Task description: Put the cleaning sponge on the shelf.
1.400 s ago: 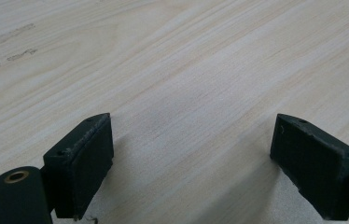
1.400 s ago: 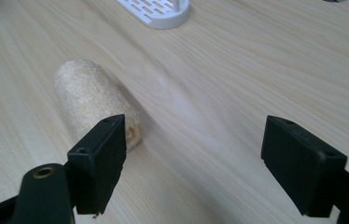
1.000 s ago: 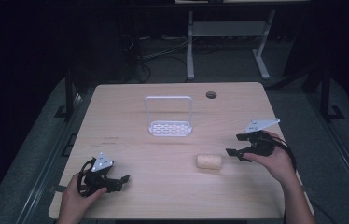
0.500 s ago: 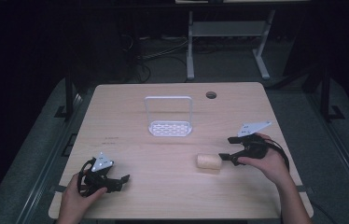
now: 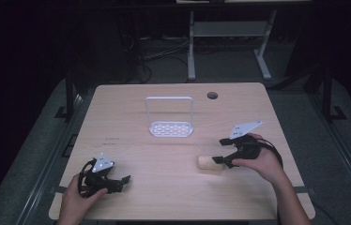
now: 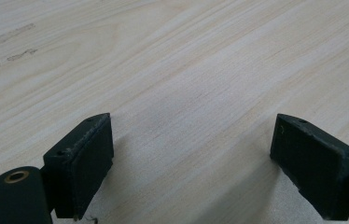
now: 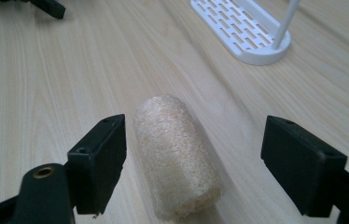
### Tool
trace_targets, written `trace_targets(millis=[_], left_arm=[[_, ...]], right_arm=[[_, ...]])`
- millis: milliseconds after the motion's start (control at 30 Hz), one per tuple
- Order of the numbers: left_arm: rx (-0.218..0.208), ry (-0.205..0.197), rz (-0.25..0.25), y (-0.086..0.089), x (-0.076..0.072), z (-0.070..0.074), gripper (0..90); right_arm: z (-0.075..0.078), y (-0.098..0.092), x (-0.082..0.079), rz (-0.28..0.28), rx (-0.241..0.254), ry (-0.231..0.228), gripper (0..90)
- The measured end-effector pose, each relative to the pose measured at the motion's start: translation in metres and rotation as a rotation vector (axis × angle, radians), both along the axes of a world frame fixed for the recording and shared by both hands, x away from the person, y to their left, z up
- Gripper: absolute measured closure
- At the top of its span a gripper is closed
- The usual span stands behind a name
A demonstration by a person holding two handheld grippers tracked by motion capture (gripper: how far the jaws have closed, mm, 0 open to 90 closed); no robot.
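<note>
A beige loofah roll (image 5: 209, 163) (image 7: 177, 158) lies on the wooden table (image 5: 173, 154), right of centre. My right gripper (image 5: 219, 151) (image 7: 193, 163) is open and low over the table, its jaws reaching the roll's right end. In the right gripper view the roll lies between the two black jaws, close to the left one, and the pads stand apart from it. My left gripper (image 5: 123, 182) (image 6: 191, 163) rests open at the front left of the table, with bare wood between its jaws.
A white slotted rack (image 5: 170, 127) (image 7: 242, 32) with an upright wire handle stands at the table's middle back. A round cable hole (image 5: 212, 95) sits near the far edge. Dark floor and a desk frame lie beyond the table.
My right gripper has slid left toward the loofah roll until its jaws reach the roll's end. The left gripper has stayed in place.
</note>
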State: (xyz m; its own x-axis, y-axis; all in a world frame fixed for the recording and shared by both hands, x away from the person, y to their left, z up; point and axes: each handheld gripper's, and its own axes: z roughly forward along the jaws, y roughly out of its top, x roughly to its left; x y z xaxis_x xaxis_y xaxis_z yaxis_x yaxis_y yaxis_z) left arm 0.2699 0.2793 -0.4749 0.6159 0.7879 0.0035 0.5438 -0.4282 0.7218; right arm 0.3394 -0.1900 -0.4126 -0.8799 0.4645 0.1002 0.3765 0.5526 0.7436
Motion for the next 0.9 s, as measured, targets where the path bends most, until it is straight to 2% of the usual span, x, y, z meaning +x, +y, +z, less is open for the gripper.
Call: trace_targets(millis=[400, 900], left_arm=[[-0.002, -0.002, 0.000, 0.000, 0.000, 0.000, 12.8], [-0.001, -0.002, 0.000, 0.000, 0.000, 0.000, 12.8]], right_arm=[[-0.005, 0.014, 0.010, 0.061, -0.013, 0.026, 22.0], [-0.015, 0.025, 0.011, 0.095, -0.075, 0.043, 22.3]])
